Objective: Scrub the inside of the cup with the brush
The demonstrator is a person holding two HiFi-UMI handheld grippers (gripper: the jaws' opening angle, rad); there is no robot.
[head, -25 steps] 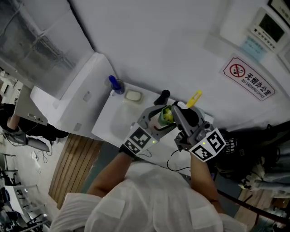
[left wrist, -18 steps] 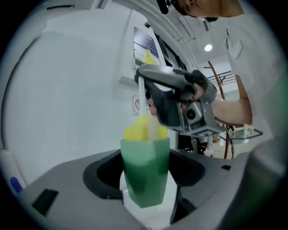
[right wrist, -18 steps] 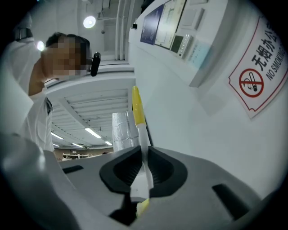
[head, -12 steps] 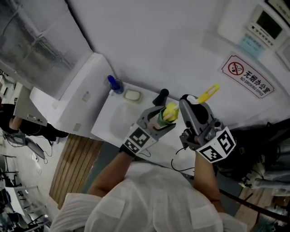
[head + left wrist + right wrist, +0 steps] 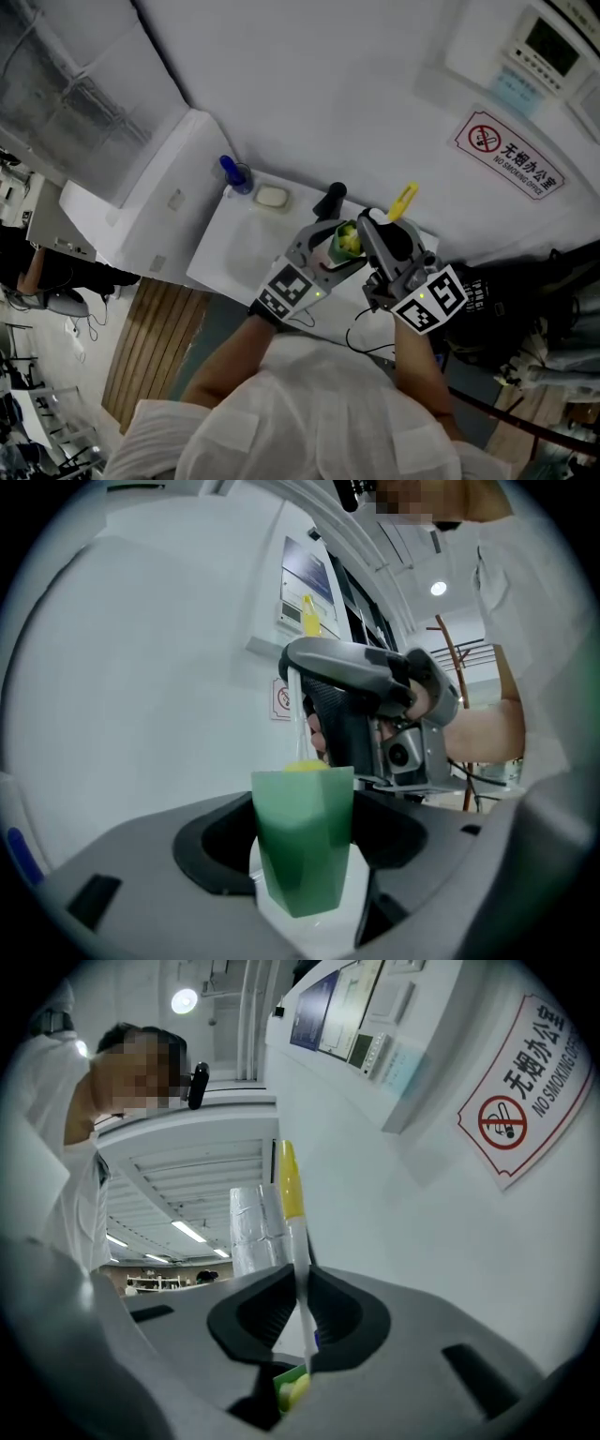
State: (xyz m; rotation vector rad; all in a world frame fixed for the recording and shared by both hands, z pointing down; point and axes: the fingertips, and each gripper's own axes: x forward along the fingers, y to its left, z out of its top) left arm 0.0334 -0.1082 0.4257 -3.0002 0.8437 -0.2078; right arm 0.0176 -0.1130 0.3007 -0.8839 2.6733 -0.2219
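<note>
A translucent green cup (image 5: 302, 841) stands upright between the jaws of my left gripper (image 5: 302, 874), which is shut on its sides. In the head view the cup (image 5: 328, 247) is held over a white basin, with my left gripper (image 5: 323, 246) below it. My right gripper (image 5: 377, 236) is shut on a thin brush handle (image 5: 293, 1227), white with a yellow end (image 5: 403, 200). The brush's yellow-green head (image 5: 347, 239) sits in the cup's mouth and shows just above the rim (image 5: 302, 765). In the right gripper view the cup's rim (image 5: 289, 1377) lies below the jaws.
A white basin (image 5: 234, 253) lies under the cup, with a soap dish (image 5: 273, 197), a blue bottle (image 5: 232, 173) and a black tap handle (image 5: 331, 199) along its far edge. The white wall close behind carries a no-smoking sign (image 5: 511, 155).
Half a second ago the right gripper had lifted the brush up and to the right, with its head at the cup's rim. It has now come back down, and the head is in the cup again.
</note>
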